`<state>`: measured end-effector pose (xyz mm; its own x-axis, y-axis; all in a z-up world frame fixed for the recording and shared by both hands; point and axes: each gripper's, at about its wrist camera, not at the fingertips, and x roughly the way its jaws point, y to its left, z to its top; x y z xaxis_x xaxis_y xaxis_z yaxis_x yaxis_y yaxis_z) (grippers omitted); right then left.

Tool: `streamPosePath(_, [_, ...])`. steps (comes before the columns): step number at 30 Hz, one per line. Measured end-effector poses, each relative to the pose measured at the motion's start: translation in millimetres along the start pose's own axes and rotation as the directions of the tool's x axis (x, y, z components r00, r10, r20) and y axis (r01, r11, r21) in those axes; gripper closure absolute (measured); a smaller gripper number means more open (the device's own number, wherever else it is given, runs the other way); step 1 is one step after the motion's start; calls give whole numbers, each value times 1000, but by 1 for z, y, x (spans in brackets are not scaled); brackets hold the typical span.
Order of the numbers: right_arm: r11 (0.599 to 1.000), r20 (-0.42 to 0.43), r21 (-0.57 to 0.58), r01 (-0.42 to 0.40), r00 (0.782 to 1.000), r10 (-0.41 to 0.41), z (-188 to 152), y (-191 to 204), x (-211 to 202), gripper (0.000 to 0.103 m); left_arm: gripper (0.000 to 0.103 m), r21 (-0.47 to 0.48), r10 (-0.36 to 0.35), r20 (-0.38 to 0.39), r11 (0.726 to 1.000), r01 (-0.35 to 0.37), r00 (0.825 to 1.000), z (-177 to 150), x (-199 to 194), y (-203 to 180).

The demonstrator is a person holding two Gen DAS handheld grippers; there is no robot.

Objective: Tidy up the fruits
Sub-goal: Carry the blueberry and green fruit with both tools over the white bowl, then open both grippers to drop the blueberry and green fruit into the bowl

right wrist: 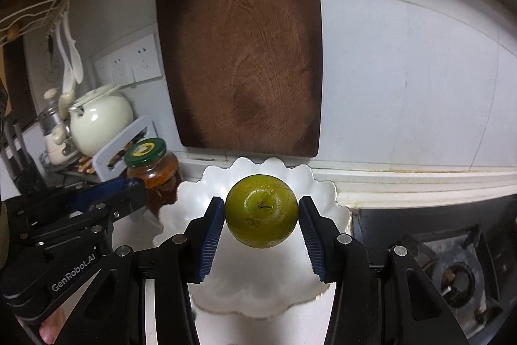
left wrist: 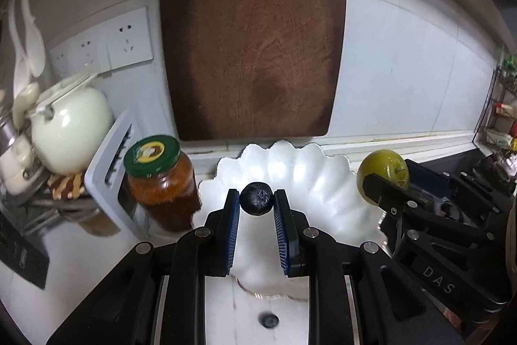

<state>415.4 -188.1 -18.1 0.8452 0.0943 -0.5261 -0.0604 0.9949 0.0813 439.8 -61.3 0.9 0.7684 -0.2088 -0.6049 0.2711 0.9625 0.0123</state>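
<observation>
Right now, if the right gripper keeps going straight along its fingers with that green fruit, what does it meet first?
Most likely the white scalloped plate just beyond the green fruit held in the right gripper; the wooden cutting board stands against the wall behind it. Depth is uncertain.

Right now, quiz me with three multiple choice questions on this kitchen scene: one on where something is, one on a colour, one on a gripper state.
1. Where is the jar?
A. left of the white plate
B. on the stove
C. on the cutting board

2. What colour is the jar's lid?
A. red
B. green
C. white

3. What is the left gripper doing?
A. hanging open, holding nothing
B. gripping a spoon
C. shut on a small dark fruit

Answers:
1 A, it stands beside the plate's left rim.
2 B, the lid is green.
3 C, both pads press the fruit.
</observation>
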Motion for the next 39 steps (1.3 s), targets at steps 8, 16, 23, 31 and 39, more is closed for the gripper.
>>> streamPosePath(8, [1000, -115, -3, 14, 993, -14, 15, -10, 55, 55, 81, -3, -15, -100, 1000, 15, 995, 19, 58, 10])
streamPosePath(16, [1000, -246, 12, 21, 969, -17, 14, -24, 110, 55, 81, -27, -34, -228, 999, 29, 973, 18, 117, 14])
streamPosePath(23, [1000, -351, 24, 18, 936, -9, 2, -31, 142, 54, 81, -32, -37, -333, 999, 28, 942, 9, 154, 13])
streamPosePath(31, [999, -439, 42, 21, 899, -1, -12, -37, 161, 54, 80, -26, -15, -414, 1000, 4, 910, -1, 178, 9])
streamPosePath(39, [999, -479, 29, 36, 878, -18, -19, -36, 171, 54, 64, -16, 13, -446, 1000, -23, 895, -9, 190, 7])
